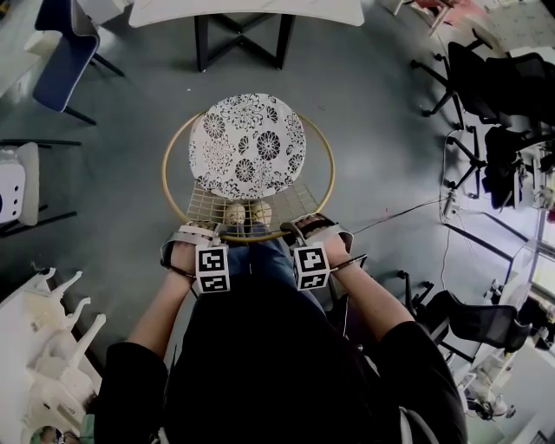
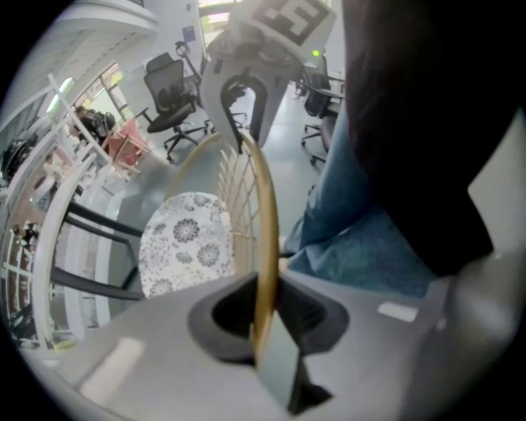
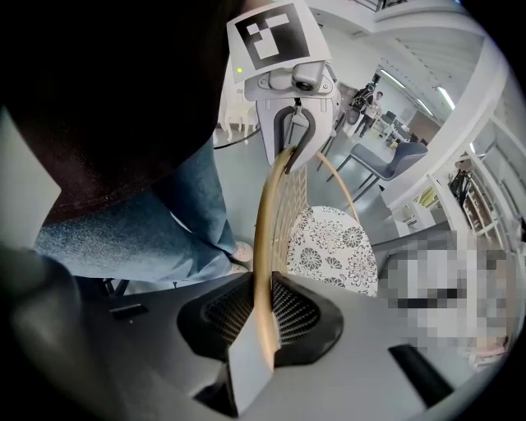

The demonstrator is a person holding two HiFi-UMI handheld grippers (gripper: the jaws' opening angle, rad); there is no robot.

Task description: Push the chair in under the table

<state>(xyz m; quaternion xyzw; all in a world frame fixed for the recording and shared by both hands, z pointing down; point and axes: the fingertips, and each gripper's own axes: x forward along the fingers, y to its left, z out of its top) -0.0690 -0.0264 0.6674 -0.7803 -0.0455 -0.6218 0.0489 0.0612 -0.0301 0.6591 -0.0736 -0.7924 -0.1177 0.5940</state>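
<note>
The left claw and the right claw are each clamped on the gold back rim of the chair, side by side, likely to steer it straight. The chair stands on the floor, short of the surface. Its cushion faces that way, and its back-to-front line aims underneath.

A smooth grey floor runs across the room. A blue chair stands at the upper left. Black office chairs crowd the right side, with a thin cable trailing over the floor near them. White moulded shapes, hard to identify, fill the lower left. A white column rises toward strip lights.
</note>
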